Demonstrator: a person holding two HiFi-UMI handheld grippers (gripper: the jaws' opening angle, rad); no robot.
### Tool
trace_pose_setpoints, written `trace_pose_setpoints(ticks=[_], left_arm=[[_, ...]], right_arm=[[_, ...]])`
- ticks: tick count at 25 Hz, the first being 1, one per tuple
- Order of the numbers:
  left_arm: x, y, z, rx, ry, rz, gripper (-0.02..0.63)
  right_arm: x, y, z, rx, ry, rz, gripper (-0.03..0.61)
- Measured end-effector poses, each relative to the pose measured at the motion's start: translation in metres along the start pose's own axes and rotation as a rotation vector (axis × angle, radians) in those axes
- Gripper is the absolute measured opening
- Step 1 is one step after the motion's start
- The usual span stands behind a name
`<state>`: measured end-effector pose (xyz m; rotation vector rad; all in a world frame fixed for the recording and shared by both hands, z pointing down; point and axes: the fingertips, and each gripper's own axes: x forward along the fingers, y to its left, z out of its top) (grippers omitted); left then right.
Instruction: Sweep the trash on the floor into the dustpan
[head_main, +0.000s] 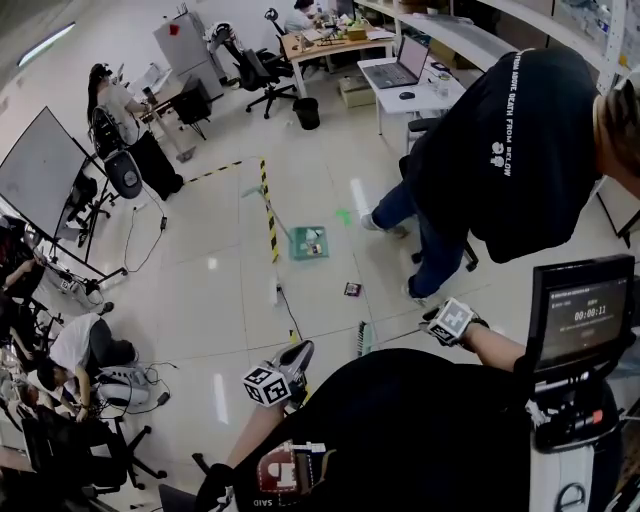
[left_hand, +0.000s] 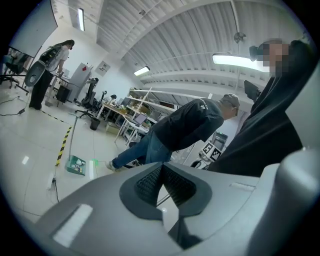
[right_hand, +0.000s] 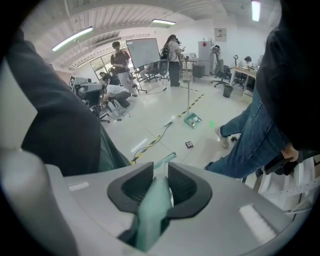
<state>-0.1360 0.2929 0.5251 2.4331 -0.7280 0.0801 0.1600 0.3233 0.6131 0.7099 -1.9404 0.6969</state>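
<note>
Two grippers are raised over the pale floor. The right gripper has its fingers clamped on the pale green broom handle, which runs past the fingertips to the brush head. Farther ahead of those fingertips a small dark piece of trash lies on the floor. Beyond it sits the green dustpan, well apart from the brush head, with scraps inside. The left gripper has its fingers together at the tips and grips nothing; from there the dustpan lies far ahead and to the left. A person in jeans stands right of the right fingers.
</note>
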Motion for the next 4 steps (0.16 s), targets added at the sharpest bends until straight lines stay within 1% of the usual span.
trace_pose_setpoints(ticks=[4], left_arm=[[0.0017,-0.0018,0.0009,0.006,0.003,-0.004,-0.003]], right_arm=[[-0.0014,-0.001,0.0002,-0.007,-0.002,-0.002,0.087]])
